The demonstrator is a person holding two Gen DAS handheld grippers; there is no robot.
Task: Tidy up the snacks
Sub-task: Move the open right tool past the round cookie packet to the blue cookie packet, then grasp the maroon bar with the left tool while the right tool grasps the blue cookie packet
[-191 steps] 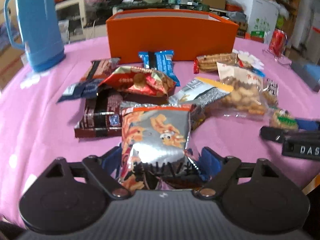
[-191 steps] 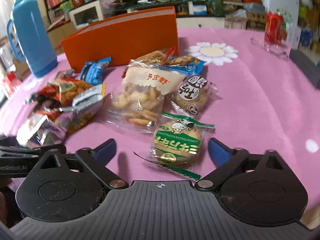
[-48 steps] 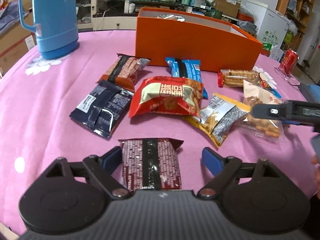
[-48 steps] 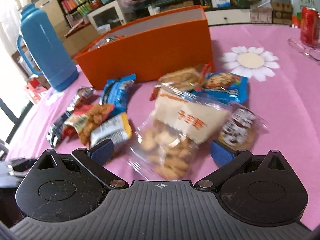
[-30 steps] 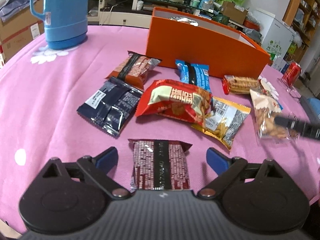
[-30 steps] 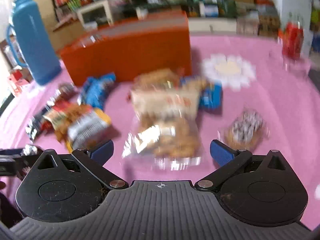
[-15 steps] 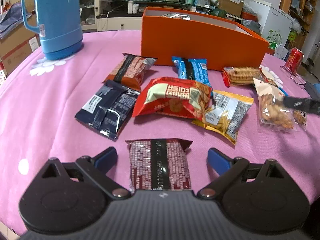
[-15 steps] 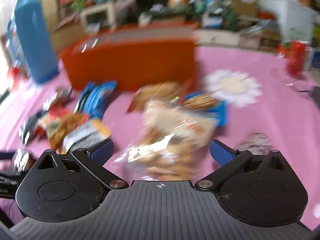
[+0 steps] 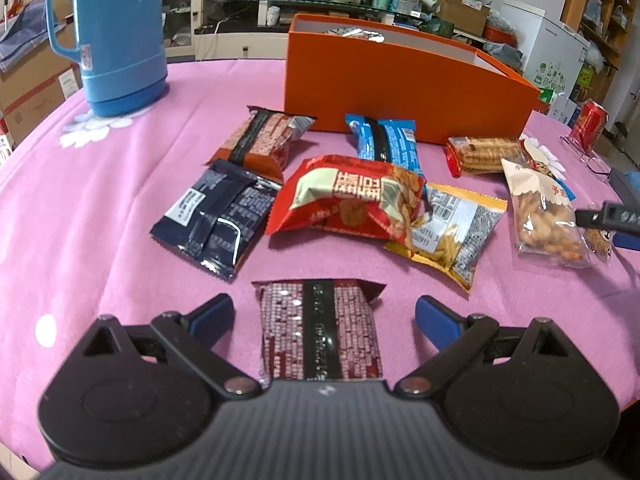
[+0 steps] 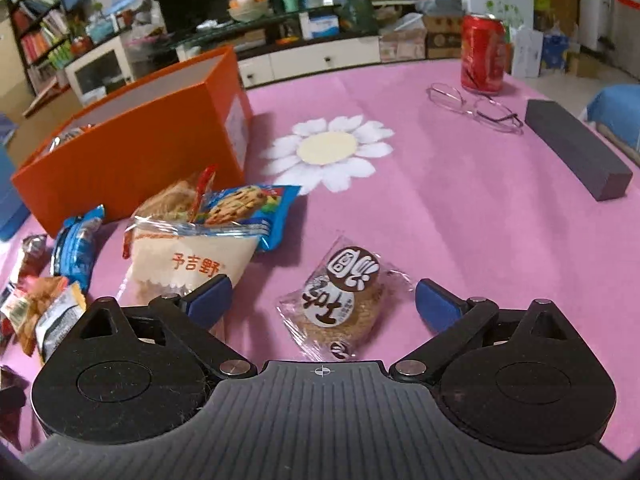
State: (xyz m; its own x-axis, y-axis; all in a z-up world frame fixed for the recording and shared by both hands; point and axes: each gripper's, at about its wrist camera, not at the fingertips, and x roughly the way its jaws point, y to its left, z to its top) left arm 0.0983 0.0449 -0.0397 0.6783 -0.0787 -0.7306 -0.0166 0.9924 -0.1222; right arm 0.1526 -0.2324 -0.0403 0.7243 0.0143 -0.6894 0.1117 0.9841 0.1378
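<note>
Several snack packets lie on the pink tablecloth in front of an orange box point(image 9: 400, 84). My left gripper point(image 9: 320, 312) is open, and a dark red packet point(image 9: 320, 336) lies flat between its fingers, untouched. In the right wrist view my right gripper point(image 10: 323, 296) straddles a round cookie packet point(image 10: 340, 304). Its jaws are closing, but the pads stand clear of the wrapper. A clear bag of crackers point(image 10: 192, 264) lies under its left finger point(image 10: 210, 292). A red bag point(image 9: 352, 200), a navy packet point(image 9: 216, 216) and a blue packet point(image 9: 384, 140) lie nearer the box.
A blue thermos point(image 9: 116, 36) stands at the back left. A red can point(image 10: 482, 54), glasses point(image 10: 476, 106) and a dark grey block point(image 10: 576, 152) lie at the right. The orange box point(image 10: 132, 160) holds some packets.
My right gripper has swung right, from over the clear cracker bag to around the round cookie packet. The left gripper and its dark red packet have stayed put.
</note>
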